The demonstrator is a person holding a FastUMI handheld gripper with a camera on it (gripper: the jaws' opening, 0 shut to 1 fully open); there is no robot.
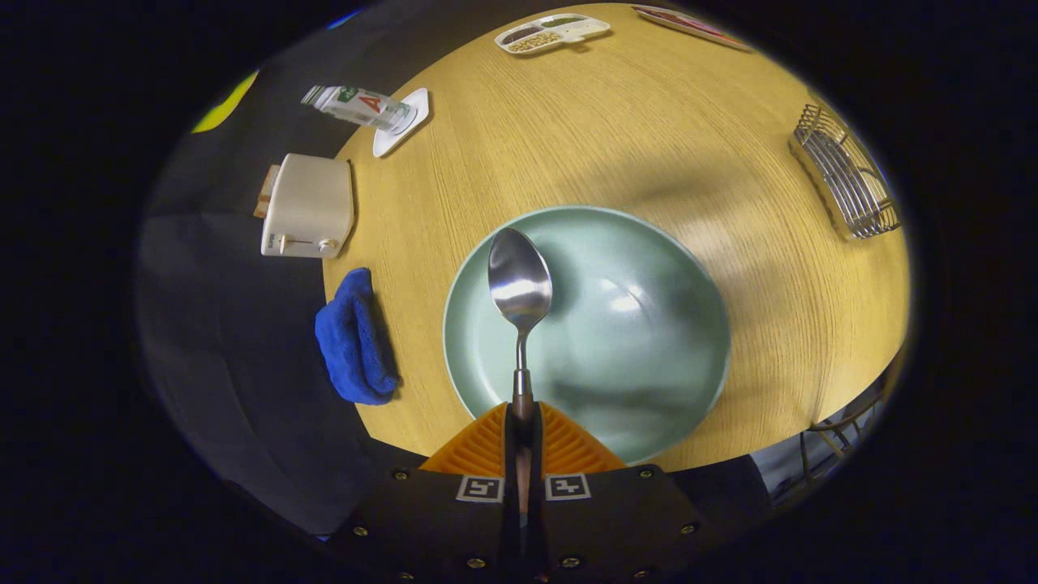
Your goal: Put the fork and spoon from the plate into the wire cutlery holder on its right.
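Gripper (523, 422) at lower centre of frame, fingers closed to a narrow slit and clamped on the handle of the spoon (520, 284). Spoon bowl pointing away from the fingers, held above the pale green plate (649, 381), apparently lifted clear of it. No fork to be seen on the plate. Wire cutlery holder (847, 174) well apart, at the upper right of frame, near the table's rim.

Risks, as a judgement: grip sits low on a slim, smooth handle, so the spoon could pivot or slide between the pads during a swing toward the holder, most likely under a fast turn or a tilt of the wrist. Could also catch on the holder's wire rim if brought in off-centre, or tip the light holder if pushed sideways. Holder close to the table edge, so a nudge might send it off.

Surface: round table (616, 122) of light wood grain, matte, with soft shadows across the middle. At left of frame, a folded blue cloth (353, 341) at the table's edge, a cream toaster (306, 207) above it, a bottle (357, 105) on a white coaster. At top of frame, a divided tray (551, 32) of food and part of another dish. Dark booth wall all round.
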